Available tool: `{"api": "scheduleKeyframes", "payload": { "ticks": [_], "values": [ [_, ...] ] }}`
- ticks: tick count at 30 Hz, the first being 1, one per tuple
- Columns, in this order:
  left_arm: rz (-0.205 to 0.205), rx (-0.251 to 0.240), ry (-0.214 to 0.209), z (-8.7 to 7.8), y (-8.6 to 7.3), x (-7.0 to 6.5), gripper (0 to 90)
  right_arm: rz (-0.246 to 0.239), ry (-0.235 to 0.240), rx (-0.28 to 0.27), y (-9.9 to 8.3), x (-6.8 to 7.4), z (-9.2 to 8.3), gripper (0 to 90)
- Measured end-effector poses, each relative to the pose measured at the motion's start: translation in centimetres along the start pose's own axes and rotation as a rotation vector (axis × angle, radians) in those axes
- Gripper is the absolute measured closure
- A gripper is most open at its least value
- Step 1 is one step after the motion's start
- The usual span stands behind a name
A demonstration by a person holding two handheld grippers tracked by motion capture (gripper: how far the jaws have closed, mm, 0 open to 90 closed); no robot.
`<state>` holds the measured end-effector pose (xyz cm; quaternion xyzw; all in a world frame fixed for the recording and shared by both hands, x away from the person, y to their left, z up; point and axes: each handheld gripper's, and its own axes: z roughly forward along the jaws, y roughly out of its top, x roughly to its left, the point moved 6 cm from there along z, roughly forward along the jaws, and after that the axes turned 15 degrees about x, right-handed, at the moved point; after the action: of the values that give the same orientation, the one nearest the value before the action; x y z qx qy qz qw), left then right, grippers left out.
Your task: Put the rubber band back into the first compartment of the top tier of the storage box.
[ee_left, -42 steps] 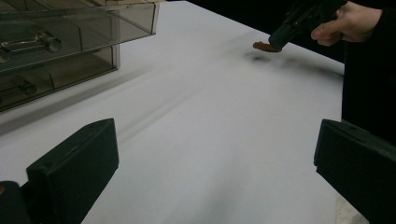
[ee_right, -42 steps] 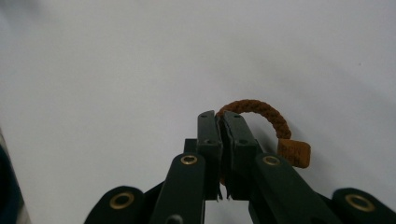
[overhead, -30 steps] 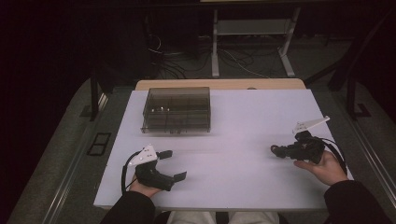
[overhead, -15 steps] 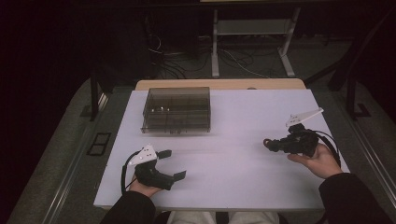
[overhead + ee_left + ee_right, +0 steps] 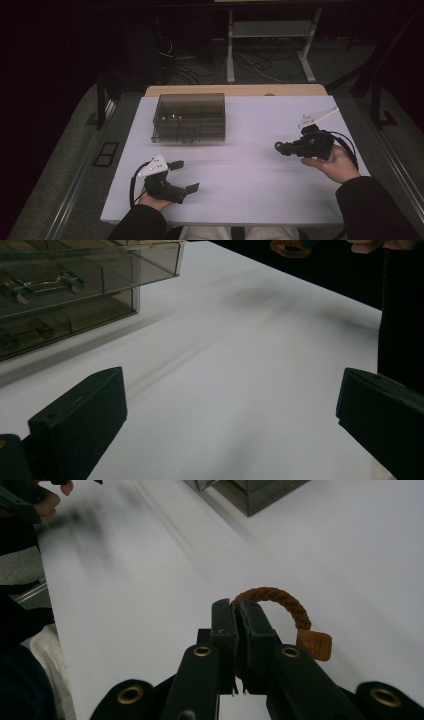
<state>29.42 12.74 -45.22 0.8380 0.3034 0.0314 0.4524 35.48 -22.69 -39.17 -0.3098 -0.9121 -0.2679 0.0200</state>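
Observation:
My right gripper (image 5: 235, 605) is shut on a brown braided loop (image 5: 280, 600) with a small tan leather tag (image 5: 314, 645); the loop hangs from the jaws above the white table (image 5: 250, 190). In the high view that right gripper (image 5: 281, 148) is held in the air at the right, pointing left. Near the front left edge, my left gripper (image 5: 184, 176) rests low with its jaws wide apart and nothing between them. The left gripper view looks between its open jaws (image 5: 230, 410) and catches the braided loop (image 5: 290, 247) at the top edge.
A smoky clear plastic box (image 5: 189, 117) with several compartments stands at the back left of the table; small metal parts lie in the box (image 5: 75, 285). Its corner (image 5: 250, 490) shows in the right gripper view. Table legs and cables lie on the floor behind.
The right hand has risen and drifted left with the braided loop still in its jaws. The left hand has kept still.

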Motion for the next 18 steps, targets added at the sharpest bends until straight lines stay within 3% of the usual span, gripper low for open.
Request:
{"api": "scheduleKeyframes", "payload": {
  "ticks": [18],
  "values": [
    [0.004, 0.000, -0.002, 0.0, 0.0, 0.0, 0.0, -0.060, -0.002, -0.003, 3.4, 1.3, -0.6, 85.0]
  ]
}}
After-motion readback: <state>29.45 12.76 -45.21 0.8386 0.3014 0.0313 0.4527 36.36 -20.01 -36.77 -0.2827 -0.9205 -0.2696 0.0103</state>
